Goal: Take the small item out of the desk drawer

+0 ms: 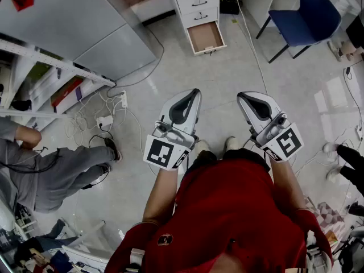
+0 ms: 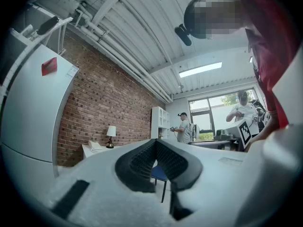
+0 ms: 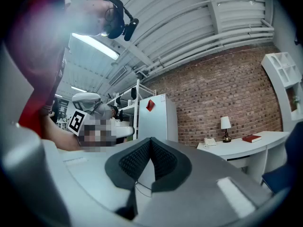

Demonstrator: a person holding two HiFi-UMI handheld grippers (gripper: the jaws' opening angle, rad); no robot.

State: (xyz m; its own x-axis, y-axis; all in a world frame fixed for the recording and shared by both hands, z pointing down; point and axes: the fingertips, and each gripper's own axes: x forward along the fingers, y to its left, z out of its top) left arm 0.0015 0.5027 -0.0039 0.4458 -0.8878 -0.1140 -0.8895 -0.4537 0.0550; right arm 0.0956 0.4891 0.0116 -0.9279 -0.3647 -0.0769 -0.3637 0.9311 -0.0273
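Your left tongs (image 1: 195, 93) white with black ribbed pads (image 2: 141, 162), your right tongs (image 1: 242, 96) the same, black-and-white square markers (image 1: 161, 152) on both, your shirt (image 1: 227, 209) red, chair (image 1: 307, 13) deep blue, open drawer (image 1: 206, 37) pale brown inside, brick wall (image 2: 109, 98) red, floor (image 1: 227, 73) pale grey

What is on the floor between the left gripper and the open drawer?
Nothing. The head view shows only bare shiny floor between the left gripper and the open drawer; a thin cable runs further right.
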